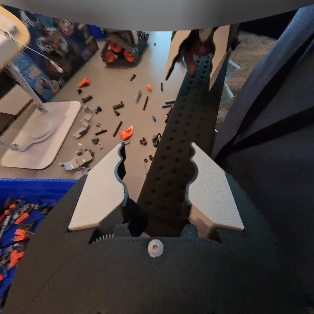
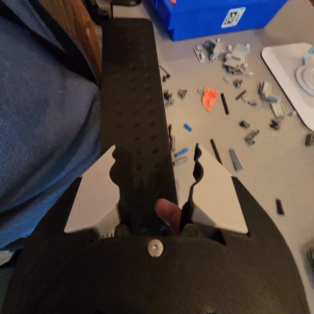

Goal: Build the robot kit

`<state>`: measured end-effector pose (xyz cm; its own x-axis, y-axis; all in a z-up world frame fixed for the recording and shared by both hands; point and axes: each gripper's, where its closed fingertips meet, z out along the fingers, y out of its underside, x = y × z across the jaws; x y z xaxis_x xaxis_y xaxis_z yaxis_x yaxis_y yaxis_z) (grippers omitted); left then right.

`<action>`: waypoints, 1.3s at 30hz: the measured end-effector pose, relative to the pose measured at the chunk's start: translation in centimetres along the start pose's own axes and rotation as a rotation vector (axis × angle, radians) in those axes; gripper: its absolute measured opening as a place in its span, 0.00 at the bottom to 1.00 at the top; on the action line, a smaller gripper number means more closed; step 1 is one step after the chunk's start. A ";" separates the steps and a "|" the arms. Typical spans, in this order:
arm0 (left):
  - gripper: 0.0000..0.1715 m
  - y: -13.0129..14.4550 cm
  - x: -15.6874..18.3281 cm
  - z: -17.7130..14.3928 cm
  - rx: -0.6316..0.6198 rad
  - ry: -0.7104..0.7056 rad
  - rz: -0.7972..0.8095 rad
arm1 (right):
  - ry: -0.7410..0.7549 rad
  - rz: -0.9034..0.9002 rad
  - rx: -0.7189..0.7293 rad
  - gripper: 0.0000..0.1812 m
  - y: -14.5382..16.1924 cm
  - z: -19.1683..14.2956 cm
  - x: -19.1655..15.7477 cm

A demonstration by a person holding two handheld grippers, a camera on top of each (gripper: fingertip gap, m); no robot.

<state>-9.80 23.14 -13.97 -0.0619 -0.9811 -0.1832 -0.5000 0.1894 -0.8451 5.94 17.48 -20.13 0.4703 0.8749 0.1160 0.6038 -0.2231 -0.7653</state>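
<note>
Long black perforated plate (image 1: 180,149) spans both spread gripper pairs, left gripper (image 1: 157,146) and right gripper (image 2: 155,147), fingers wide.

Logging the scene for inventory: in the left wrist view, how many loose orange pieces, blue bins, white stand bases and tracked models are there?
Loose orange pieces: 3
Blue bin: 1
White stand base: 1
Tracked model: 1
Total: 6

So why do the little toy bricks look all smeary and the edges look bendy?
Left wrist view: bricks fairly sharp mid-floor, the toy box and blue bin smeared at the edges; wide lens curves the frame. Right wrist view: grey bricks motion-blurred; light dim and warm; the open fingers stay sharp.
</note>
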 end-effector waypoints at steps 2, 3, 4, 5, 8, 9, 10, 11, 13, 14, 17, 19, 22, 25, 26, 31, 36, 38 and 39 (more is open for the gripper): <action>0.48 2.1 0.9 2.0 -0.086 0.022 0.010 | 0.033 0.006 -0.051 0.50 2.0 -1.1 -0.2; 0.50 3.1 0.9 2.7 -0.127 0.005 0.029 | 0.041 0.017 -0.077 0.52 3.0 -1.6 -0.3; 0.52 4.0 1.0 3.3 -0.165 0.003 0.040 | 0.057 0.024 -0.102 0.55 4.1 -2.0 -0.2; 0.55 4.8 1.3 3.9 -0.196 0.013 0.044 | 0.074 0.021 -0.114 0.56 4.7 -2.3 -0.1; 0.59 6.4 1.1 5.1 -0.253 -0.025 0.100 | 0.121 -0.024 -0.119 0.62 5.4 -2.8 0.0; 0.60 6.6 1.2 5.4 -0.260 -0.033 0.116 | 0.141 -0.048 -0.136 0.64 5.6 -2.7 0.2; 0.60 6.4 1.2 5.6 -0.251 -0.041 0.128 | 0.150 -0.056 -0.139 0.65 5.6 -2.6 0.2; 0.61 6.4 1.1 5.6 -0.249 -0.045 0.135 | 0.154 -0.058 -0.144 0.66 5.7 -2.6 0.2; 0.63 6.4 0.9 5.7 -0.248 -0.050 0.142 | 0.151 -0.056 -0.153 0.65 5.8 -2.4 0.2; 0.62 6.5 1.1 5.8 -0.245 -0.030 0.129 | 0.142 -0.041 -0.156 0.65 5.9 -2.3 0.1; 0.63 6.8 0.9 5.8 -0.219 -0.001 0.068 | 0.132 -0.003 -0.146 0.67 6.2 -2.2 0.3; 0.67 6.7 0.7 5.9 -0.215 -0.021 0.095 | 0.116 0.031 -0.134 0.69 6.4 -2.1 0.4; 0.71 6.9 0.4 6.2 -0.205 -0.008 0.066 | 0.089 0.066 -0.104 0.71 6.6 -1.8 0.6; 0.74 7.3 0.3 6.4 -0.210 0.017 0.022 | 0.088 0.042 -0.106 0.71 6.5 -1.7 0.5; 0.74 7.4 0.2 6.5 -0.213 0.019 0.019 | 0.090 0.041 -0.105 0.72 6.5 -1.7 0.6; 0.75 7.1 0.2 6.5 -0.188 -0.015 0.072 | 0.110 0.017 -0.096 0.73 6.4 -1.7 0.7; 0.75 6.6 0.3 6.3 -0.154 -0.053 0.135 | 0.117 -0.020 -0.095 0.74 6.2 -1.6 0.7; 0.75 6.4 0.5 6.1 -0.139 -0.074 0.167 | 0.128 -0.044 -0.096 0.74 6.1 -1.7 0.7; 0.76 6.3 0.7 6.0 -0.138 -0.080 0.176 | 0.133 -0.059 -0.096 0.74 6.0 -1.7 0.6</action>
<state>-7.87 23.85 -22.45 -0.0927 -0.9262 -0.3655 -0.6010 0.3447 -0.7211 10.94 15.89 -23.59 0.5096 0.8243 0.2466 0.6886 -0.2189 -0.6914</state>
